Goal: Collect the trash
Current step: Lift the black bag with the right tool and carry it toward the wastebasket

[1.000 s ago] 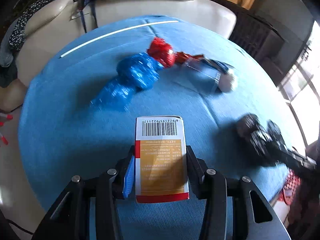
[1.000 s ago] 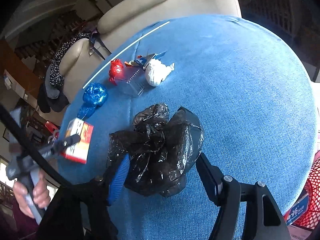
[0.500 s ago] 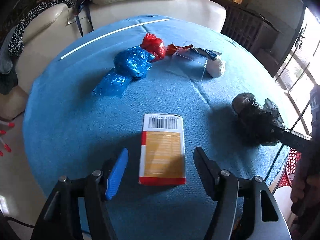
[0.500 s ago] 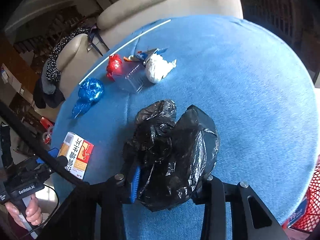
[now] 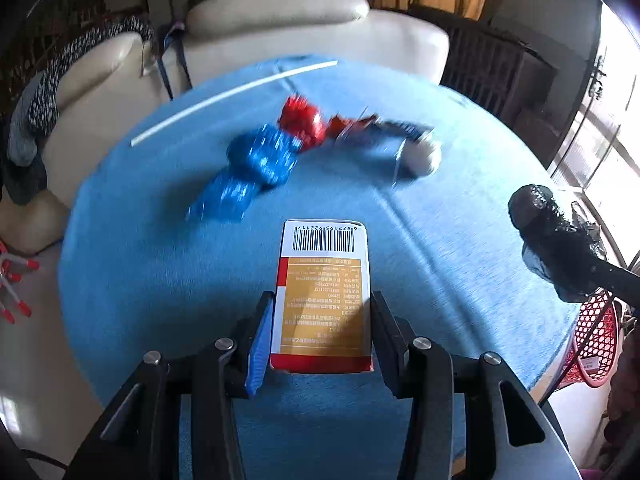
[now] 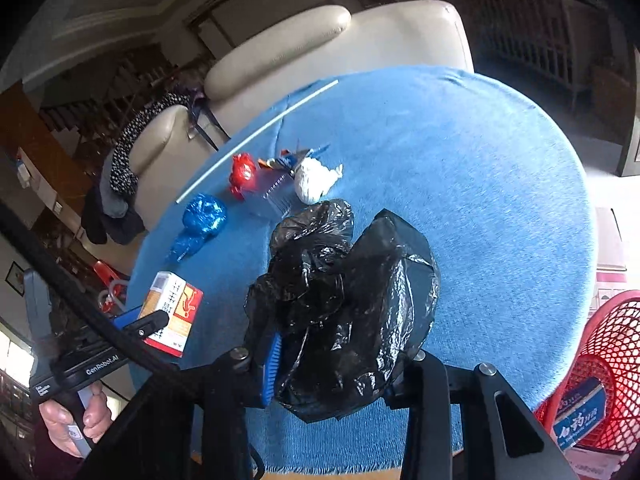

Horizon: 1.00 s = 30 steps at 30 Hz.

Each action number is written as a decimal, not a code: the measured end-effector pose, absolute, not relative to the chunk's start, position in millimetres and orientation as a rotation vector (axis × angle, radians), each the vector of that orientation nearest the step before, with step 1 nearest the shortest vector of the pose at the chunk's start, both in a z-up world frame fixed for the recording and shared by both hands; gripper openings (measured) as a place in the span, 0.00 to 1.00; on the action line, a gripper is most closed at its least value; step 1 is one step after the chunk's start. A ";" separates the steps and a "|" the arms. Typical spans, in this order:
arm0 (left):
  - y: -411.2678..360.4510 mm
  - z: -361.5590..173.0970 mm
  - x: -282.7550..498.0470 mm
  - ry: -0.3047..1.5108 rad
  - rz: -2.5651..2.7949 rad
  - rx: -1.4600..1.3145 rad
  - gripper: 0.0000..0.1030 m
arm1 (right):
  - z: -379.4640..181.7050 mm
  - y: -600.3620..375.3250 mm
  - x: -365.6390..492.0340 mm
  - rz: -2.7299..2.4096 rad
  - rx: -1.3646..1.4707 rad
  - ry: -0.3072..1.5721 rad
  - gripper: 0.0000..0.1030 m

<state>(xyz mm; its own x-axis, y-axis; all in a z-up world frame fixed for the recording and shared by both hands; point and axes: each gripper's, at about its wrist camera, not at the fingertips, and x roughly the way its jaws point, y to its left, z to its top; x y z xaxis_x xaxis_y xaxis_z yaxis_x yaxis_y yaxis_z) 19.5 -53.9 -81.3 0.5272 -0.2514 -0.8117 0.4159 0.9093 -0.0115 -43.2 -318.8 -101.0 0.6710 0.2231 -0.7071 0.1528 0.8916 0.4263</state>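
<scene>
My left gripper point(image 5: 322, 314) is shut on an orange and white carton point(image 5: 323, 292) with a barcode, held a little above the round blue table point(image 5: 120, 264); the carton also shows in the right wrist view point(image 6: 172, 308). My right gripper point(image 6: 340, 354) is shut on a crumpled black plastic bag point(image 6: 340, 304), which also shows at the right of the left wrist view point(image 5: 556, 240). On the table lie a blue foil wrapper point(image 5: 252, 168), a red foil wrapper point(image 5: 302, 120), a white crumpled wad point(image 6: 314, 180) and a clear plastic piece point(image 6: 272, 196).
A red mesh basket point(image 6: 608, 364) stands on the floor at the table's right edge. A cream sofa point(image 5: 280, 36) with clothes on it stands behind the table. A white stick point(image 6: 256, 136) lies near the table's far edge.
My left gripper has closed on the carton and lifted it off the table. My right gripper still holds the black bag and has shifted slightly.
</scene>
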 end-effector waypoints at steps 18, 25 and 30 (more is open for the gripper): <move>-106.7 -43.6 -24.9 0.833 -0.458 0.292 0.46 | -73.0 -343.1 -99.8 0.018 0.502 0.734 0.39; -129.2 -39.7 -37.6 0.819 -0.490 0.323 0.46 | -67.3 -357.0 -123.5 -0.006 0.512 0.701 0.39; -140.7 -38.7 -42.7 0.819 -0.502 0.337 0.46 | -65.2 -365.7 -135.7 -0.019 0.521 0.679 0.39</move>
